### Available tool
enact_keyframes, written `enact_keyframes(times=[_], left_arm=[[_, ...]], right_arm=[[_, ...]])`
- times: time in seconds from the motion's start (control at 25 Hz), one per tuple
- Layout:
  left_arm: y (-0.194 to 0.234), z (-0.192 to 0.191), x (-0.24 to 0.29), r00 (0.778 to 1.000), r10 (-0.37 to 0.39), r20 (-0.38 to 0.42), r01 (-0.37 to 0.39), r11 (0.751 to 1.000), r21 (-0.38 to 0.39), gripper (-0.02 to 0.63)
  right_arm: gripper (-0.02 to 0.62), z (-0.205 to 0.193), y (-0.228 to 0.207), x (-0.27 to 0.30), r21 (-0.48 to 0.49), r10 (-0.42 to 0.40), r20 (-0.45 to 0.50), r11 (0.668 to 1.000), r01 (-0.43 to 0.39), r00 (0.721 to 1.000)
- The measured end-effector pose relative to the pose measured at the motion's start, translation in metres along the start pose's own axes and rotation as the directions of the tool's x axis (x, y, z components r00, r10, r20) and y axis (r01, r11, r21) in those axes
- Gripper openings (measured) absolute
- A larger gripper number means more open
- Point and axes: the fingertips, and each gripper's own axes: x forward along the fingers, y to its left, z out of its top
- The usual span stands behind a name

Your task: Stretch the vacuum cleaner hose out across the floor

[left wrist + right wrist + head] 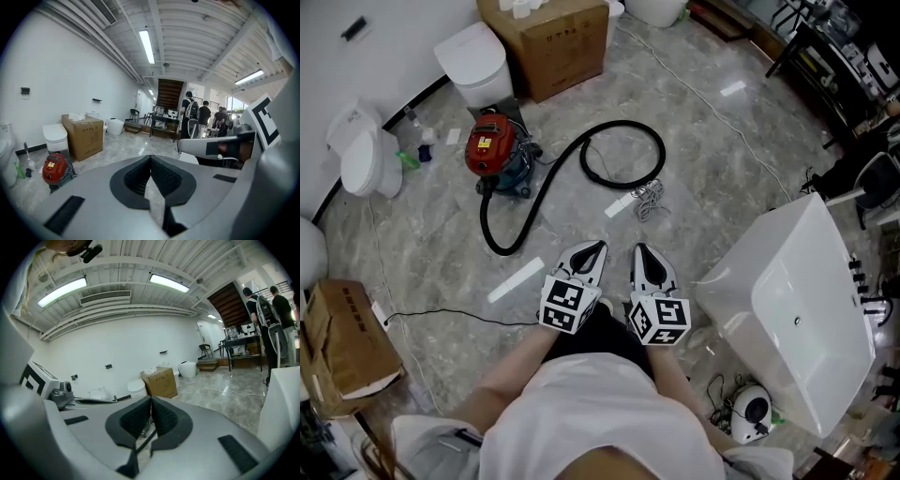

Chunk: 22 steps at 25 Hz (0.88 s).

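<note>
The left claw and right claw are both closed with nothing between their jaws. They are held side by side over the floor, just ahead of the person. The black hose lies well beyond them. It curls from the red vacuum cleaner, near the floor's wall edge, into a loop where its free end seems to finish.

- Floor: polished grey stone or tile, glossy, mirroring the lights.
- Vacuum cleaner: shiny red plastic top.
- Hose: black, matt, probably plastic.
- Box: plain brown cardboard, dull.
- Basin: smooth glossy white.
- Left gripper: matt grey shell, rough black pads.
</note>
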Motion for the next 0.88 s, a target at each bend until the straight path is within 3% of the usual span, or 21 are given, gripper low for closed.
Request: enact_keyframes(times=[0.36,0.88], left_arm=[[-0.006,0.001,0.017,1.0,0.02,0.02,-0.02,1.0,-0.008,0.009],[-0.002,-0.001,0.03,0.999,0.039,-0.006,-0.039,0.999,-0.017,0.009]], right_arm=[[0.017,0.005,-0.023,-0.008,-0.006,0.002,0.028,1.0,-0.002,1.0],[0.017,0.001,-0.025,0.01,0.01,0.049,-0.006,0.999,-0.048,0.999]])
